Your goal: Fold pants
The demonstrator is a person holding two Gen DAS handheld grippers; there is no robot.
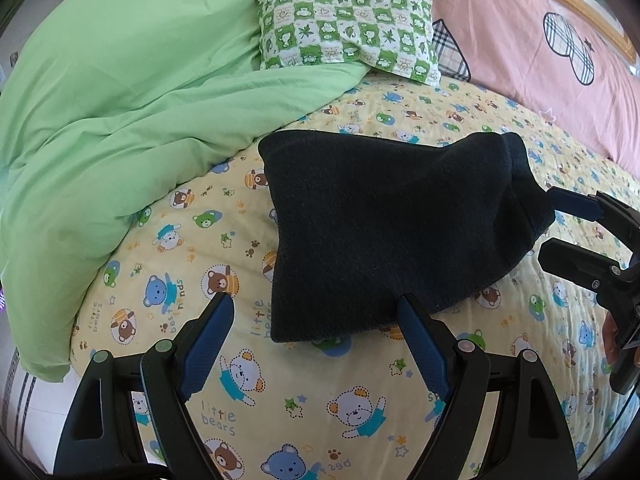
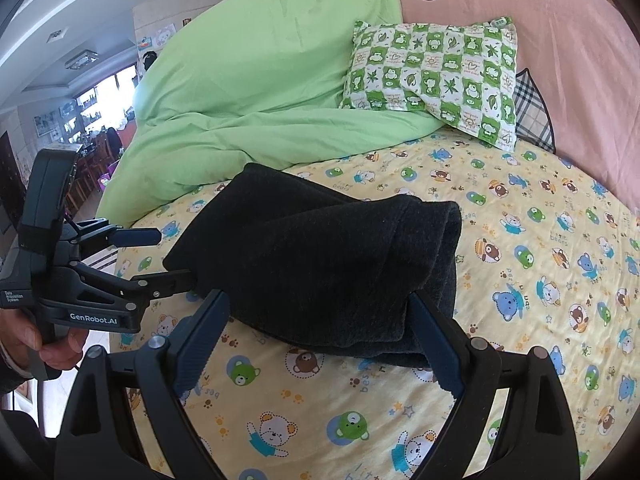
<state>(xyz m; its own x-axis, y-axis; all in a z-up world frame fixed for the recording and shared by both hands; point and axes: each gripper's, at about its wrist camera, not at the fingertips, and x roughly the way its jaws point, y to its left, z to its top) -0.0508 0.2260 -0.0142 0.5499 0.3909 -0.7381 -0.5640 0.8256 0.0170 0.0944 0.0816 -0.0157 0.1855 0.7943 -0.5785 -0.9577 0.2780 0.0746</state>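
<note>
The dark navy pants (image 1: 384, 224) lie folded into a thick bundle on the yellow bear-print bed sheet (image 1: 320, 400); they also show in the right wrist view (image 2: 320, 264). My left gripper (image 1: 316, 304) is open, its fingers apart just in front of the bundle's near edge, holding nothing. My right gripper (image 2: 320, 300) is open at the near edge of the bundle, one finger on each side. The right gripper shows at the right of the left wrist view (image 1: 556, 224), open beside the bundle's thick end. The left gripper shows at the left of the right wrist view (image 2: 172, 256), open.
A crumpled green duvet (image 1: 120, 112) lies left and behind the pants. A green-and-white checked pillow (image 1: 348, 24) leans on a pink headboard (image 1: 500, 40). The bed edge runs at the lower left (image 1: 48, 380). A room with windows shows far left (image 2: 92, 100).
</note>
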